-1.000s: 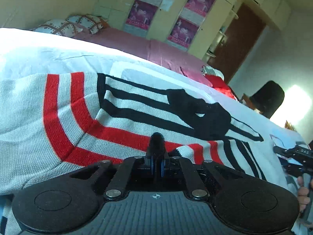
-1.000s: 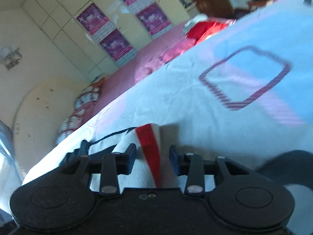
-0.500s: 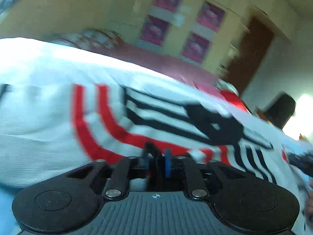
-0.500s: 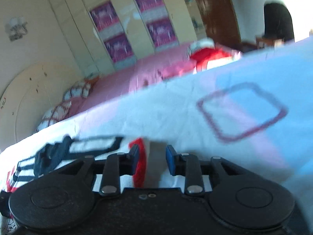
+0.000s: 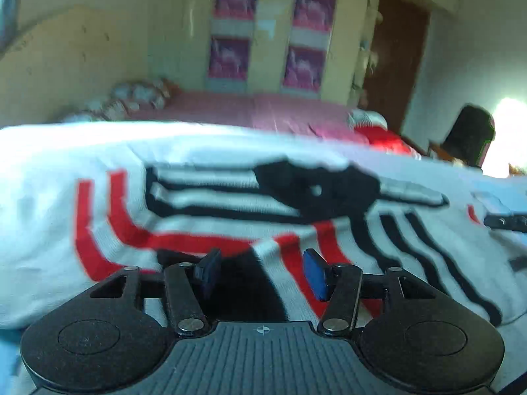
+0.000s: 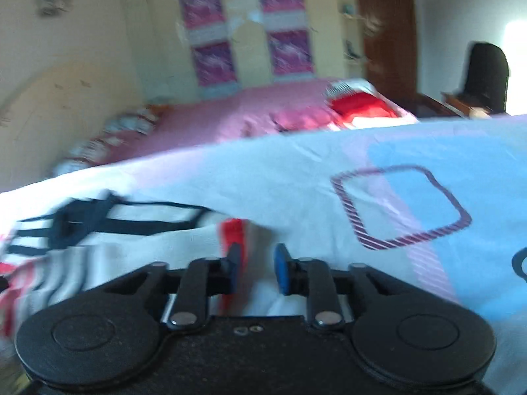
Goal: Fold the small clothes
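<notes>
Pink bed (image 6: 263, 112) and 4 posters (image 6: 250, 26) lie beyond the sweater (image 5: 230, 204).

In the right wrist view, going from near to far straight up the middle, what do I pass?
right gripper → striped knit garment → white and blue bedsheet → pink bed → purple posters on the cupboard doors.

The sweater (image 5: 230, 217) is a white knit with curved red stripes, black stripes and a black figure. It lies spread across the pale printed bedsheet (image 6: 411, 197), one red-edged corner (image 6: 234, 230) raised slightly.
</notes>
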Motion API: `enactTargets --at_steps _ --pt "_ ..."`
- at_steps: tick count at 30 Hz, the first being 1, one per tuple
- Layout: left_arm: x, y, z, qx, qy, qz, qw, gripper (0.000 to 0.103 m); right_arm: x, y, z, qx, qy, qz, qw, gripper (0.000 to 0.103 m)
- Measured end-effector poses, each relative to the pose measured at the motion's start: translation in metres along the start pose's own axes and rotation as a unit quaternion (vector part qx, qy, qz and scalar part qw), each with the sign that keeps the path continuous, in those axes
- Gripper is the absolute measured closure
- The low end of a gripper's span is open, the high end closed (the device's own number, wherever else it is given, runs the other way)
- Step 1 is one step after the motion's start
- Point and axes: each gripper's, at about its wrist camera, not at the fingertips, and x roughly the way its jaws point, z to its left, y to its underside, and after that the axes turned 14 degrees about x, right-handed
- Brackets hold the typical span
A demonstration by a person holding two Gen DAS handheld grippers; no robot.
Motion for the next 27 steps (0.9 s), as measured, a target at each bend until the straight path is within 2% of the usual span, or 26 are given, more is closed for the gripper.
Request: enactTargets --at_steps 2,4,5,6,8,9,10,12,15,18,20,22,24,27 --pt "-0.004 0.001 -0.001 0.003 0.011 -0.002 0.9999 0.049 -0.017 0.009 0.012 -0.017 -0.025 -0.002 1.000 0.082" --pt "0.003 0.010 -0.008 0.016 0.012 0.029 0.9994 0.049 -0.030 0.024 0.023 -0.033 -0.050 0.014 0.998 0.084" --pt "0.007 0.014 -0.011 0.025 0.008 0.035 0.9990 0.049 -0.031 0.032 0.029 -0.052 -0.044 0.028 0.997 0.084" --pt "0.006 0.017 -0.012 0.034 0.004 0.025 0.9991 0.048 -0.030 0.042 0.034 -0.072 -0.029 0.042 0.996 0.083" --pt "0.007 0.012 -0.016 0.042 -0.001 0.033 0.9986 0.047 -0.037 0.060 0.037 -0.106 -0.011 0.027 0.994 0.082" --pt "0.005 0.009 -0.017 0.043 -0.003 0.040 0.9983 0.046 -0.039 0.062 0.039 -0.117 -0.001 0.023 0.993 0.076" --pt "0.001 0.006 -0.016 0.040 -0.005 0.046 0.9982 0.042 -0.040 0.060 0.042 -0.118 0.013 0.021 0.993 0.074" --pt "-0.018 0.004 -0.010 0.016 -0.006 0.029 0.9994 0.017 -0.051 0.051 0.044 -0.097 0.005 0.015 0.995 0.074" --pt "-0.056 0.018 0.018 -0.044 -0.017 0.000 0.9989 0.014 -0.075 0.049 0.052 -0.070 -0.019 -0.001 0.997 0.073" --pt "-0.091 0.050 0.067 -0.126 -0.043 -0.009 0.9910 0.014 -0.085 0.060 0.065 -0.055 -0.019 0.014 0.998 0.073" --pt "-0.115 0.078 0.111 -0.188 -0.069 -0.015 0.9797 0.014 -0.088 0.071 0.074 -0.044 -0.011 0.021 0.999 0.073" --pt "-0.138 0.108 0.160 -0.254 -0.096 -0.026 0.9622 0.016 -0.092 0.083 0.084 -0.030 -0.001 0.027 0.999 0.073" --pt "-0.156 0.137 0.209 -0.326 -0.122 -0.033 0.9369 0.031 -0.096 0.092 0.095 -0.004 0.006 0.030 1.000 0.073" --pt "-0.170 0.172 0.274 -0.415 -0.144 -0.046 0.8972 0.035 -0.097 0.102 0.115 0.034 0.016 0.032 0.999 0.073"
